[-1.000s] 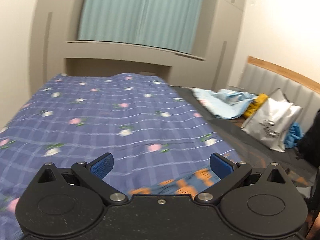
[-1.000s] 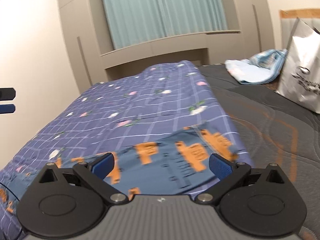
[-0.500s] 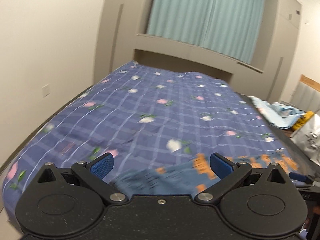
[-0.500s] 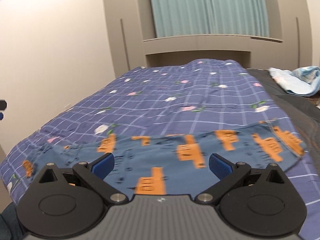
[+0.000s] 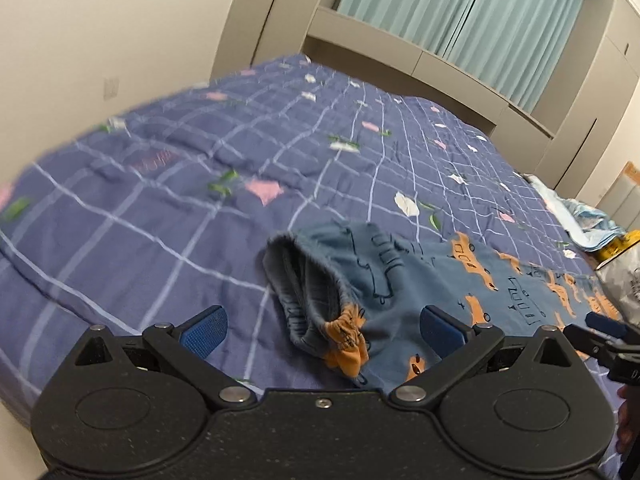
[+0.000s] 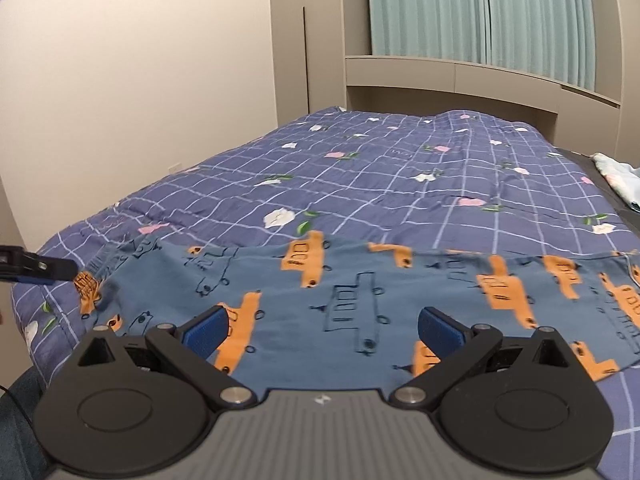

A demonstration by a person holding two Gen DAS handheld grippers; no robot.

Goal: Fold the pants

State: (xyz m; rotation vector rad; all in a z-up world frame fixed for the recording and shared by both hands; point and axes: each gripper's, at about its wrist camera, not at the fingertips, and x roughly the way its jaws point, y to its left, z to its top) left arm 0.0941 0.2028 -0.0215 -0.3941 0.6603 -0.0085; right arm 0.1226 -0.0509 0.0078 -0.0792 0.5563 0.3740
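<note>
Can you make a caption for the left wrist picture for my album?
Open left gripper hovers over the gathered waistband of blue pants with orange truck prints, spread on a purple checked floral quilt.

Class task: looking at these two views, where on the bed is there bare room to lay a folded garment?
Bare quilt stretches from the pants to the far window wall, and left of the waistband. Crowded: the near edge under the pants, and the right side by the light-blue bedding.

Setting: home bedroom. Bed (image 6: 440, 184) with blue checked floral quilt (image 5: 240, 168); teal curtains (image 6: 480, 12) above built-in beige cabinetry (image 6: 440, 76). Loose bedding (image 5: 580, 220) and bag (image 5: 624, 280) at far side.
</note>
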